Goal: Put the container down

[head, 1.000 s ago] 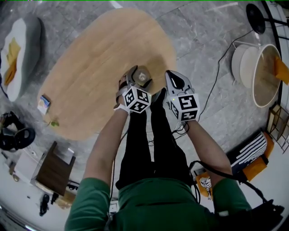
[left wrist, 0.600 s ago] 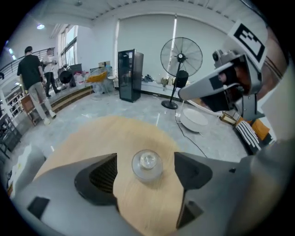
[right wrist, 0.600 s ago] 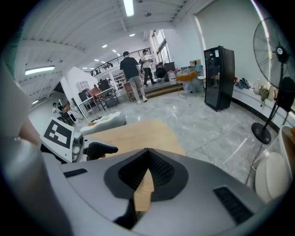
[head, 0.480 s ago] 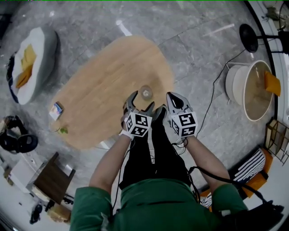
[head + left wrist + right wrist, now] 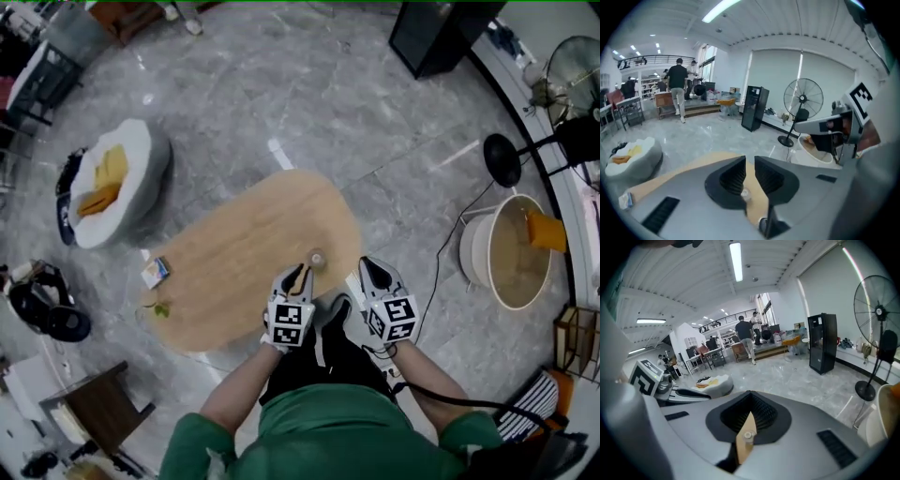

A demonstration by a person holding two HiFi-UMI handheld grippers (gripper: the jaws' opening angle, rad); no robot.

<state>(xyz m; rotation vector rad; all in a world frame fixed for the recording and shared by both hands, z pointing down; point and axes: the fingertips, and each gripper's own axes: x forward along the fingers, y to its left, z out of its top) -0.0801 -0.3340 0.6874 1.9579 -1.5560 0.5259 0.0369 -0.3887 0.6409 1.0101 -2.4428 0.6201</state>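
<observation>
The container is a small clear jar that stands upright near the front right edge of the oval wooden table. It also shows far below through the jaws as the container and the container. My left gripper hangs well above it, just short of it in the head view. Its jaws have closed to a thin slit, and the left gripper holds nothing. Beside it on the right, over the table's edge, my right gripper is shut and empty. The right gripper shows its pads meeting.
A small box and a green scrap lie at the table's left end. A white beanbag sits on the floor to the left, a round tub and a fan stand to the right. People stand at the far end of the room.
Both grippers have risen away from the table, which now looks much smaller. The left jaws, open around the container before, have shut empty. The container stays on the table.
</observation>
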